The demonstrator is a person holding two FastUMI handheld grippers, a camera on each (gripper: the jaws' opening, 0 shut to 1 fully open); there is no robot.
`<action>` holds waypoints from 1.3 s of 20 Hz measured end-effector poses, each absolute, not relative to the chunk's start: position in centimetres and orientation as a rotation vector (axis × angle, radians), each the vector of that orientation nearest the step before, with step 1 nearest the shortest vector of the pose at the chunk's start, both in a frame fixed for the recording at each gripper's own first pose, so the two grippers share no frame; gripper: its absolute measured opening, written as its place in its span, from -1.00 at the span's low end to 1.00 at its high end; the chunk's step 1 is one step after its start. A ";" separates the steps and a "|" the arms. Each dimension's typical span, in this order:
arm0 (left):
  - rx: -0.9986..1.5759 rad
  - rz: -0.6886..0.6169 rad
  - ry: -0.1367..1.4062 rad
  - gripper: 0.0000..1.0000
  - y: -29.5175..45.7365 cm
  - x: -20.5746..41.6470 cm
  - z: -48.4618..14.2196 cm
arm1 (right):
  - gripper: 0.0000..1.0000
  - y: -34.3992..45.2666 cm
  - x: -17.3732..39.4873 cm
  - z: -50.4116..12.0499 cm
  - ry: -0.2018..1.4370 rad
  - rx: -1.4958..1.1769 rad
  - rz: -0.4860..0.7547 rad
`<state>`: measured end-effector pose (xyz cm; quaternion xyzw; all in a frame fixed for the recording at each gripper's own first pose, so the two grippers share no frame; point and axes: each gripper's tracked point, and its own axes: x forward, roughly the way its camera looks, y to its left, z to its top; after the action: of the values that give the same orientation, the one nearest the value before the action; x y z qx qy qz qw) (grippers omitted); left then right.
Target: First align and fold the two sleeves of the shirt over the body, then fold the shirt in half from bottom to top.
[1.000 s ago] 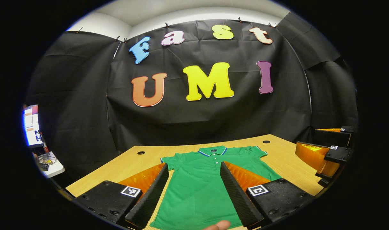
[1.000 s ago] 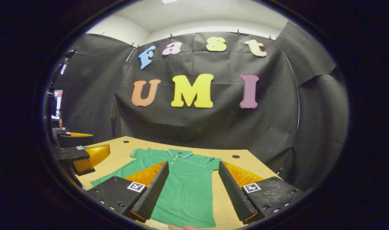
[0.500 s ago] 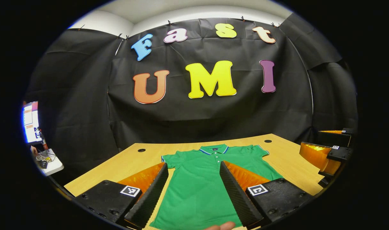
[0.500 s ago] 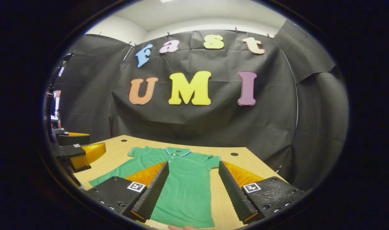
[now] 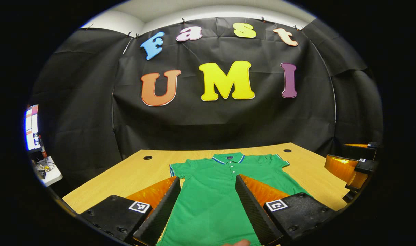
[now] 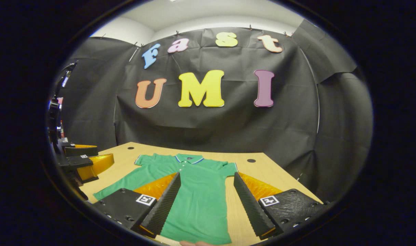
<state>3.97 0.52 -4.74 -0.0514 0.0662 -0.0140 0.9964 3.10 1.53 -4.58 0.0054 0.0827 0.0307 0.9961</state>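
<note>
A green polo shirt [image 5: 214, 191] [image 6: 194, 194] with blue-trimmed collar and cuffs lies flat on the wooden table [image 5: 126, 174] [image 6: 262, 171], collar toward the far wall, both short sleeves spread out. My left gripper [image 5: 208, 205] hovers open above the shirt's lower body, nothing between its fingers. My right gripper [image 6: 204, 201] is also open over the shirt's right half, holding nothing. The right gripper [image 5: 351, 167] appears at the right edge of the left gripper view; the left gripper [image 6: 81, 162] appears at the left edge of the right gripper view. A fingertip [image 5: 237, 243] shows at the bottom edge.
Bare tabletop surrounds the shirt, with two round cable holes [image 5: 147, 158] [image 5: 287, 150] near the far edge. The black booth wall stands close behind the table. A monitor [image 5: 31, 127] and a small white side table [image 5: 49, 171] with clutter sit off to the left.
Both cameras have tilted up and drawn in slightly, so the shirt sits a little lower and nearer in each view. The shirt lies as before; both grippers stay open.
</note>
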 end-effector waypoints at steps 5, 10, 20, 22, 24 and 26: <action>-0.102 -0.024 0.150 1.00 0.7 4.7 -5.4 | 0.91 1.2 5.8 -5.7 0.232 -0.019 0.041; -0.125 -0.020 0.125 1.00 1.0 5.5 -5.3 | 0.90 0.7 8.3 -5.8 0.240 -0.009 0.050; -0.108 0.035 0.034 1.00 4.0 7.6 -4.8 | 0.90 -5.3 27.0 -8.6 0.336 -0.121 -0.084; -0.106 0.043 0.021 1.00 4.7 7.7 -4.6 | 0.89 -7.2 30.7 -9.7 0.367 -0.119 -0.118; -0.113 0.025 0.013 1.00 4.4 7.9 -4.6 | 0.89 -8.8 34.1 -11.1 0.414 -0.092 -0.136; -0.106 0.022 0.012 1.00 4.5 8.3 -4.8 | 0.92 -10.1 36.7 -13.3 0.476 -0.059 -0.143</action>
<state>8.33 4.51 -4.79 -0.0530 0.0058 0.0111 0.9985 36.69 -10.08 -13.27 -0.0293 0.2355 -0.0708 0.9689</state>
